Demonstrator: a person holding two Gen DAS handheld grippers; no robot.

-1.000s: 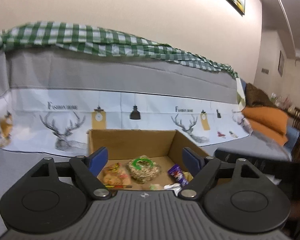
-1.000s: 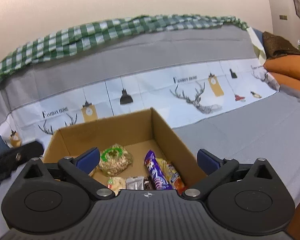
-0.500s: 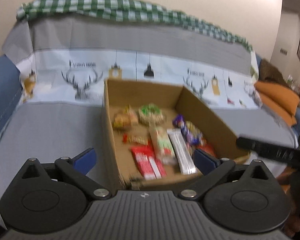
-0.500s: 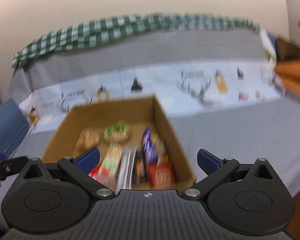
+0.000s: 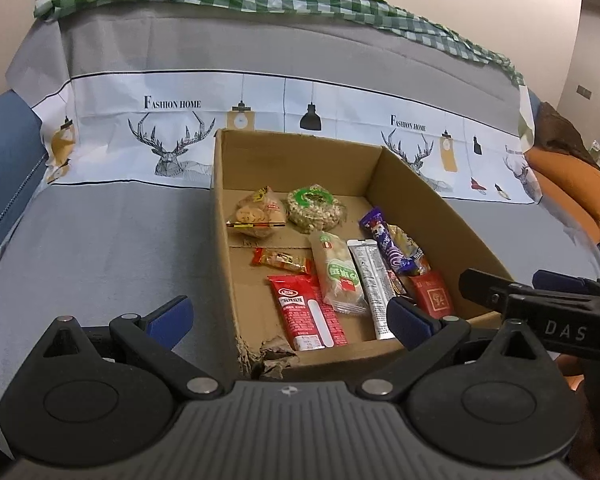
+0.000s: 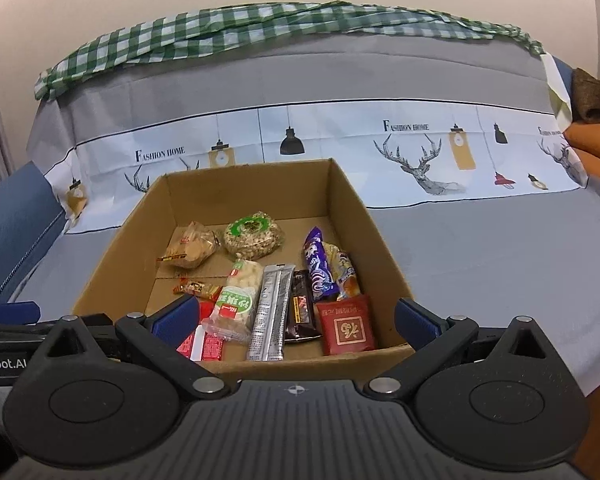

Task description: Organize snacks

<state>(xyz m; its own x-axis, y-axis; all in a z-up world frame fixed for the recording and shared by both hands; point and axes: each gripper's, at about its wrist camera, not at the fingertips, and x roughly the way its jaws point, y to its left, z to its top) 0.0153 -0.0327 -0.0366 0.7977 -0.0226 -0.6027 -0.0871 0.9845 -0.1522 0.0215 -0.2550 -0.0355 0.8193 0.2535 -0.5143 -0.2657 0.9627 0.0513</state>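
Snacks lie loose on the floor of an open cardboard box (image 6: 352,216) that sits on a grey sofa seat. At the far end are a clear bag of biscuits (image 6: 190,250) and a round pack with a green label (image 6: 254,234), side by side. Nearer, running near-to-far, lie a pale pack with a green label (image 6: 238,298), a silver stick pack (image 6: 274,312), a dark bar (image 6: 302,308), a purple wrapper (image 6: 318,266) with a yellowish wrapper (image 6: 344,272) touching its right side, a red square packet (image 6: 346,324) in the near right corner, a red flat pack (image 5: 306,310) near left, and a small red-orange sweet (image 5: 282,260) lying crosswise just beyond it.

Both tools hover short of the box's near wall, holding nothing. The left hand-held gripper (image 5: 288,318) is spread wide over the torn near-left corner of the box; the right hand-held gripper (image 6: 296,318) is likewise spread, centred on the near rim.

Every snack in view is inside the box, roughly in rows. That fits either a sorting job finished or snacks gathered and awaiting tidier rows, so the step in hand cannot be settled. Any pick here would call for a descent past the near wall and a pinch across a wrapper's narrow width.
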